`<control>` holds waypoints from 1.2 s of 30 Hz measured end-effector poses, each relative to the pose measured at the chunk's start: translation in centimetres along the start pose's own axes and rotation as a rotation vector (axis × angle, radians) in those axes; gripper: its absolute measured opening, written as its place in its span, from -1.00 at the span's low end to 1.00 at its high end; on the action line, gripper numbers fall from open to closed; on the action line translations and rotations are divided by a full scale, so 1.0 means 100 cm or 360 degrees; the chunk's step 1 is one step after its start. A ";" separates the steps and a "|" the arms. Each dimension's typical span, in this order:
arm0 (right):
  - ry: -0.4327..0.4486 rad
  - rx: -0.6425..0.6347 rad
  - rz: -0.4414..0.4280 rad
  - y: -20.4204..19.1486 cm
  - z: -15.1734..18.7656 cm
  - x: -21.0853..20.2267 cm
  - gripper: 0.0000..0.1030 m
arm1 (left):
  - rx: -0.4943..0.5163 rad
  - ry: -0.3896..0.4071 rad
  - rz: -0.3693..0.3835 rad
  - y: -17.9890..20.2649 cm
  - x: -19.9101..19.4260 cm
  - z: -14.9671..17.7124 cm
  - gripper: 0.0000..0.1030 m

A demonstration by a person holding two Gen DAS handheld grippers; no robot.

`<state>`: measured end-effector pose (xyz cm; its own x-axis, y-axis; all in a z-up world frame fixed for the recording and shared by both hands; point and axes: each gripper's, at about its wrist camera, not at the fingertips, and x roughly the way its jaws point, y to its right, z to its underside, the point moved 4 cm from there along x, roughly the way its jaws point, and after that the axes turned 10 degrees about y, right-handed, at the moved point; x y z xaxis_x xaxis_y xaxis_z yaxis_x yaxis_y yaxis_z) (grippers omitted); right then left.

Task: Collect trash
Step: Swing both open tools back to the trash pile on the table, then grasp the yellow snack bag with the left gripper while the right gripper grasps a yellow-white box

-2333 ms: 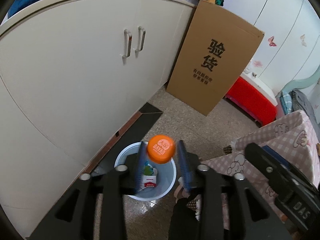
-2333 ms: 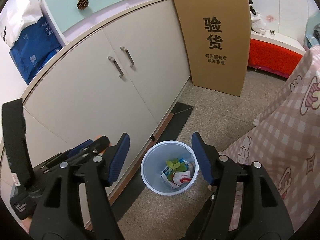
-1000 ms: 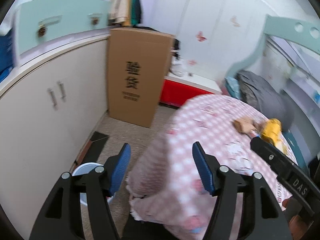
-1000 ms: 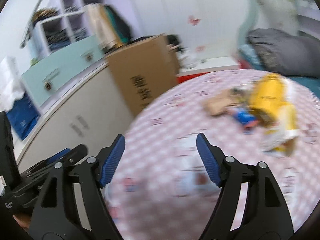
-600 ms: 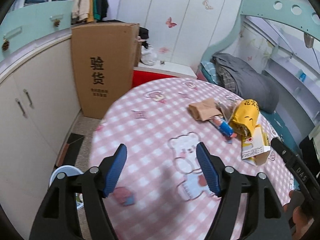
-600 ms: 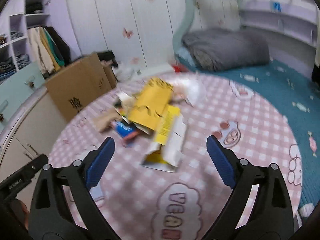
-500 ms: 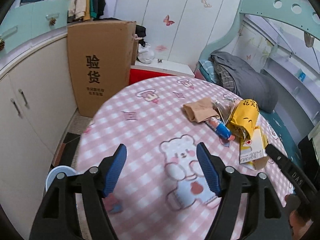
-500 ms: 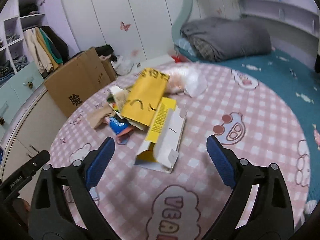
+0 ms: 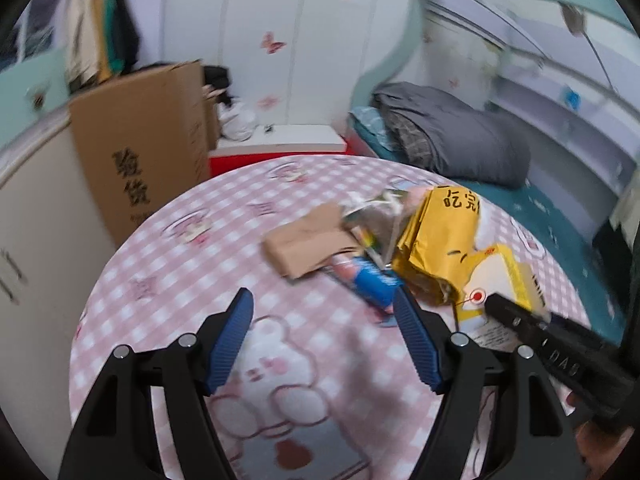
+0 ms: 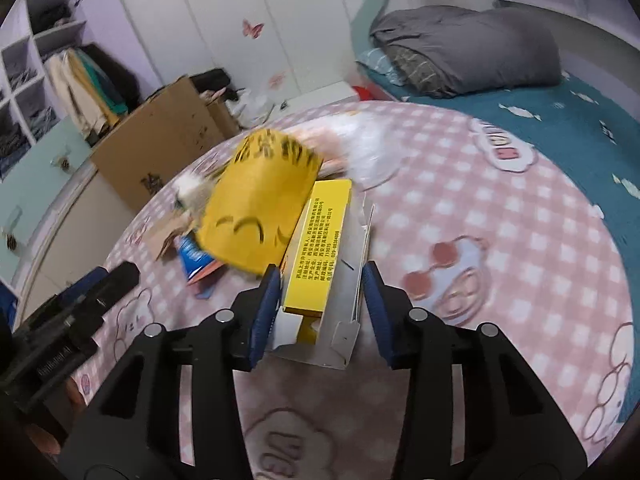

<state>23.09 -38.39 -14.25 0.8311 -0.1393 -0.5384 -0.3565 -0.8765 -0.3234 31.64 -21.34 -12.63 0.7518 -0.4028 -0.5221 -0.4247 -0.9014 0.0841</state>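
Note:
Trash lies in a heap on the round pink checked table (image 9: pixel 304 208). A yellow and white open carton (image 10: pixel 320 256) lies between the fingers of my right gripper (image 10: pixel 320 308), which is open around its near end; contact cannot be told. A yellow snack bag (image 10: pixel 256 208) lies partly on the carton. It also shows in the left wrist view (image 9: pixel 440 240), with a brown paper bag (image 9: pixel 312 244) and a blue wrapper (image 9: pixel 372 284) beside it. My left gripper (image 9: pixel 324 340) is open and empty, just short of the blue wrapper.
A tall cardboard box (image 9: pixel 140 148) stands beyond the table's left edge by white cupboards. A bed with a grey quilt (image 10: pixel 464 52) lies behind the table. A white plastic bag (image 10: pixel 368 140) lies past the yellow bag.
The orange-capped bottle left my left gripper over the bin. Both grippers swung from the bin up to the table. My right gripper has closed in around the yellow carton.

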 end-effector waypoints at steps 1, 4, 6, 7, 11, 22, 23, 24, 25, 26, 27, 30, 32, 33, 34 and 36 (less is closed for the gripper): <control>0.0012 0.0013 0.0011 0.005 -0.002 -0.001 -0.19 | 0.0030 -0.0001 0.0012 0.007 0.003 -0.001 0.37; 0.0059 0.0031 0.0057 0.019 -0.010 -0.004 -0.19 | 0.0123 -0.0009 0.0074 0.033 0.010 -0.003 0.43; 0.0080 0.0034 0.0086 0.027 -0.015 -0.004 -0.19 | 0.0183 -0.0004 0.0096 0.048 0.014 -0.005 0.44; 0.0082 0.0038 0.0090 0.031 -0.017 -0.005 -0.19 | 0.0214 -0.0001 0.0108 0.056 0.015 -0.006 0.45; 0.0098 0.0071 0.0103 0.047 -0.021 -0.007 -0.19 | 0.0304 0.0018 0.0139 0.083 0.023 -0.013 0.50; 0.0067 0.0123 0.0053 0.059 -0.021 -0.005 -0.19 | 0.0352 -0.0092 0.0162 0.108 0.065 -0.016 0.49; 0.0063 0.0124 0.0042 0.058 -0.021 -0.004 -0.19 | 0.0356 -0.0108 0.0167 0.109 0.067 -0.015 0.39; 0.0059 0.0124 0.0039 0.057 -0.021 -0.003 -0.19 | 0.0351 -0.0124 0.0190 0.109 0.069 -0.013 0.24; 0.0057 0.0123 0.0035 0.057 -0.021 -0.003 -0.19 | 0.0333 -0.0146 0.0219 0.109 0.070 -0.012 -0.09; 0.0056 0.0124 0.0032 0.056 -0.021 -0.003 -0.19 | 0.0294 -0.0168 0.0244 0.107 0.071 -0.010 -0.33; 0.0054 0.0125 0.0029 0.056 -0.020 -0.003 -0.19 | 0.0248 -0.0168 0.0282 0.105 0.069 -0.010 -0.43; 0.0054 0.0117 0.0014 0.050 -0.017 -0.007 -0.19 | 0.0211 -0.0139 0.0342 0.104 0.059 -0.008 -0.74; 0.0056 0.0110 0.0002 0.046 -0.015 -0.009 -0.19 | 0.0218 -0.0102 0.0356 0.103 0.050 -0.009 -0.80; 0.0052 0.0107 -0.0011 0.042 -0.014 -0.011 -0.19 | 0.0206 -0.0081 0.0365 0.102 0.044 -0.010 -0.81; 0.0049 0.0102 -0.0019 0.039 -0.013 -0.013 -0.19 | 0.0196 -0.0057 0.0374 0.101 0.037 -0.012 -0.82; 0.0050 0.0097 -0.0048 0.031 -0.013 -0.018 -0.19 | 0.0191 -0.0018 0.0371 0.097 0.024 -0.016 -0.83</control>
<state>21.02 -41.46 -13.31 0.8543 -0.1286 -0.5036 -0.3557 -0.8511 -0.3861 30.09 -31.34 -11.74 0.6211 -0.5952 -0.5099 -0.6432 -0.7588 0.1022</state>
